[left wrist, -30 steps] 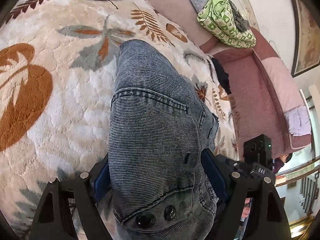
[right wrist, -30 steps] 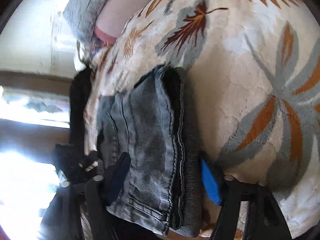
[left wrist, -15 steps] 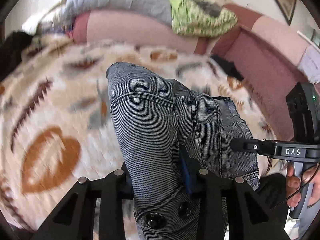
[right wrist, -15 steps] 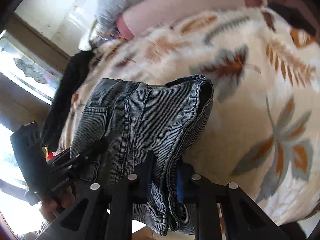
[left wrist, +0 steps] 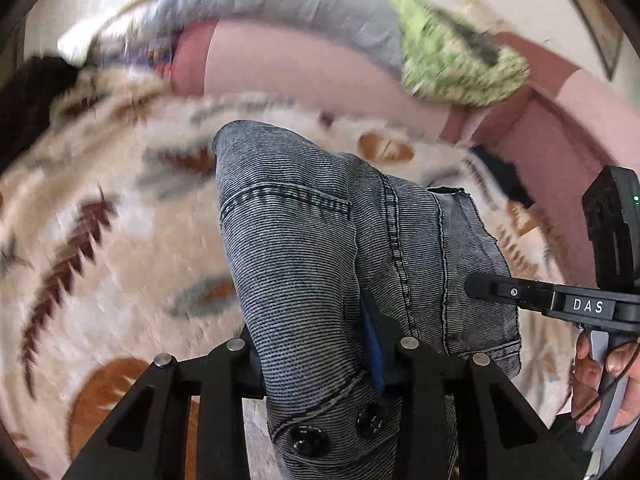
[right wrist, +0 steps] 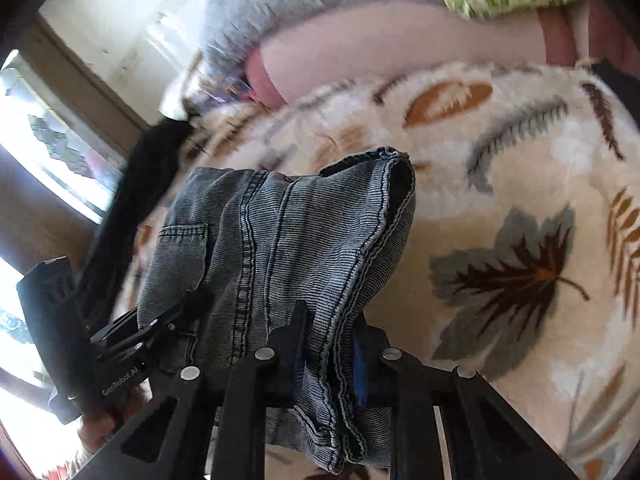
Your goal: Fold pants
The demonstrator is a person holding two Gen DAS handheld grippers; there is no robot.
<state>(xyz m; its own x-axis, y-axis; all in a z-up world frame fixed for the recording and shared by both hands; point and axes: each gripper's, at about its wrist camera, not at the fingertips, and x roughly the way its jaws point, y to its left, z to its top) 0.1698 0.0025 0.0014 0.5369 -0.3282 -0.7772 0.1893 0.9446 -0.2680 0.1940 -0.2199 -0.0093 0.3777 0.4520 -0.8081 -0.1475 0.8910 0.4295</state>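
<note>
My left gripper (left wrist: 316, 360) pinches the waistband end of the folded grey denim pants (left wrist: 320, 264), its jaws easing open a touch with the cloth between the pads, while my right gripper (right wrist: 328, 356) is pressed together on the stacked hem edges. The pants hang over the leaf-patterned blanket (right wrist: 500, 184), toward its edge by the pink sofa back (left wrist: 288, 68). The right gripper's side reads "DAS" (left wrist: 587, 306); the left one's handle reads "GenRobot.AI" (right wrist: 120, 382)
</note>
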